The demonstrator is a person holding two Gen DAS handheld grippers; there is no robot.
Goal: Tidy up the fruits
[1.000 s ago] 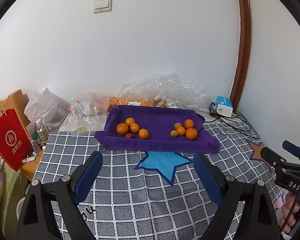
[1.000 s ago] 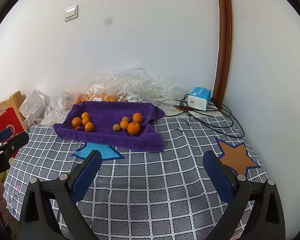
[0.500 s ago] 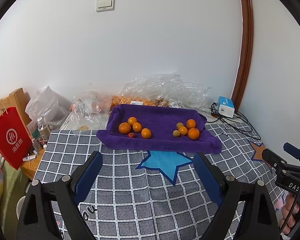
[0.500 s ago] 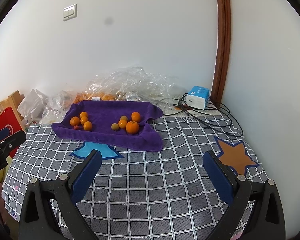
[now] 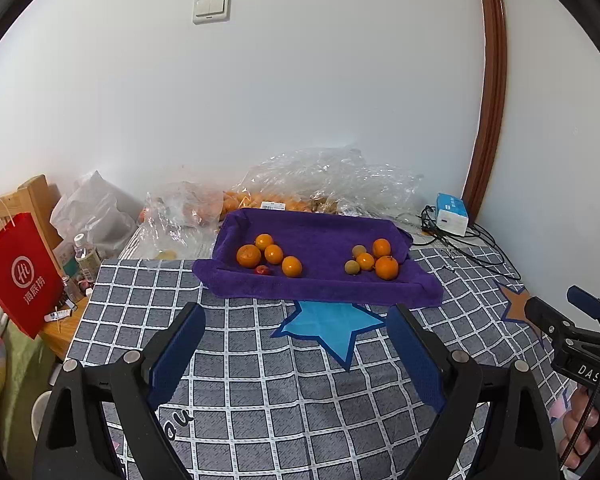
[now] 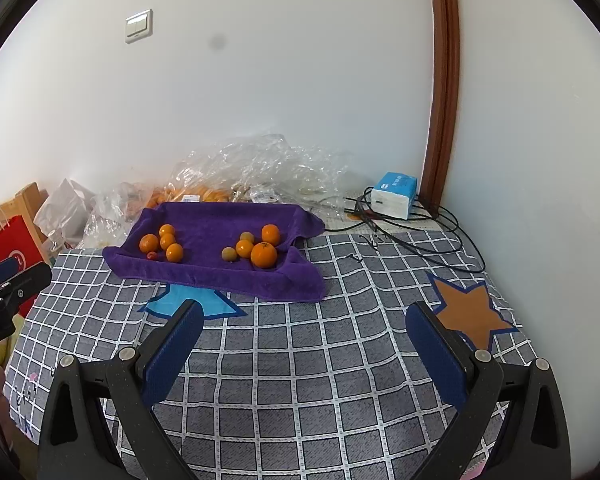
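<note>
Left tongs (image 5: 296, 320) and right tongs (image 6: 304, 320), both wide apart, empty, angled downward.

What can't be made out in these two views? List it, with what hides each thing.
- Fruit in the clear plastic bags behind the purple towel: crinkled, glaring plastic hides kind and count, both views.
- Small red fruit: too small to identify.
- Two dull greenish fruits: too small to name.
- Right hand-held gripper: in the left wrist view, cut off by the edge.
</note>
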